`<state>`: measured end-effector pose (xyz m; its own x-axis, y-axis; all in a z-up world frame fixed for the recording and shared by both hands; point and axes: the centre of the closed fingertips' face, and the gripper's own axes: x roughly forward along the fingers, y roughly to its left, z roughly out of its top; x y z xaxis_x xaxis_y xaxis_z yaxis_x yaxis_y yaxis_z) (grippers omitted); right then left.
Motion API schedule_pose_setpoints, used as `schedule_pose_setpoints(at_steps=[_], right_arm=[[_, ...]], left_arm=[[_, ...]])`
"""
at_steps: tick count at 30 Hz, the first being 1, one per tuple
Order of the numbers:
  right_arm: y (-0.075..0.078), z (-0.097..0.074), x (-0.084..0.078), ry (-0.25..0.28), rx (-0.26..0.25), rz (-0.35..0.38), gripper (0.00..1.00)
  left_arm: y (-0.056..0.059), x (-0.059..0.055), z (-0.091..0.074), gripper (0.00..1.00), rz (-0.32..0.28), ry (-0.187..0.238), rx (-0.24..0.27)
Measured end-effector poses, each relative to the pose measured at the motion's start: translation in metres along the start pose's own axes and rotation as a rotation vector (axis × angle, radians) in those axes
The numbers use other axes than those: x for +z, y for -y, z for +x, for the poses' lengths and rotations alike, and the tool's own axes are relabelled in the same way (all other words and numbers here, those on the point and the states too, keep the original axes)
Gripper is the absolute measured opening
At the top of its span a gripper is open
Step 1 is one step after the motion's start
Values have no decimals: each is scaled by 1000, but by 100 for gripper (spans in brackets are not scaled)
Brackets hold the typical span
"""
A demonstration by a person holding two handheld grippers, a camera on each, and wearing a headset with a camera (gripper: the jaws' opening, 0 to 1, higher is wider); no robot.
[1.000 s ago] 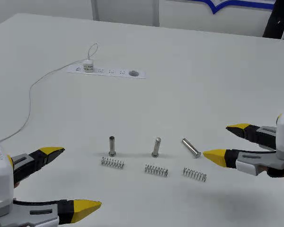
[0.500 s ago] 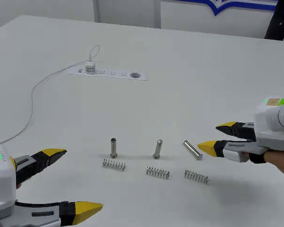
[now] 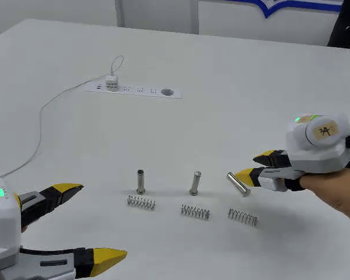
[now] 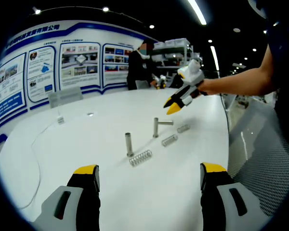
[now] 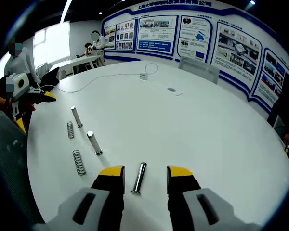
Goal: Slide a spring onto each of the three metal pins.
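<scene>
Smooth white bench, wide open. right gripper unclenched just beside lying steel pin; left gripper released, front edge.

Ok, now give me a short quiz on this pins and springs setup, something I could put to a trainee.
1. How many of the metal pins stand upright?
2. True or false: one of the springs already sits on a pin.
3. The jaws of the right gripper are: A) shut on a spring, B) open and lined up on the pin lying on its side, C) shut on an upright pin.

Key: 1. two; 2. false, all three springs lie on the table in front of the pins; 3. B.
</scene>
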<state>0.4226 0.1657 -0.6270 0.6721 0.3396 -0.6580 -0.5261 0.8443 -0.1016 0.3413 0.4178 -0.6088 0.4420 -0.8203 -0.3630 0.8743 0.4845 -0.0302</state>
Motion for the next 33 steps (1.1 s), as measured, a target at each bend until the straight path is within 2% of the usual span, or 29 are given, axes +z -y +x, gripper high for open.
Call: schedule_pose_setpoints(at_steps=[20,33], right_arm=[[-5,30,-11,-137,-5,-20,23],[-4,41,-19,-197,-1,-4,16]], left_arm=[[0,-2,1,88,-7,2,1],[0,-4,2,88,-8,-6,1]])
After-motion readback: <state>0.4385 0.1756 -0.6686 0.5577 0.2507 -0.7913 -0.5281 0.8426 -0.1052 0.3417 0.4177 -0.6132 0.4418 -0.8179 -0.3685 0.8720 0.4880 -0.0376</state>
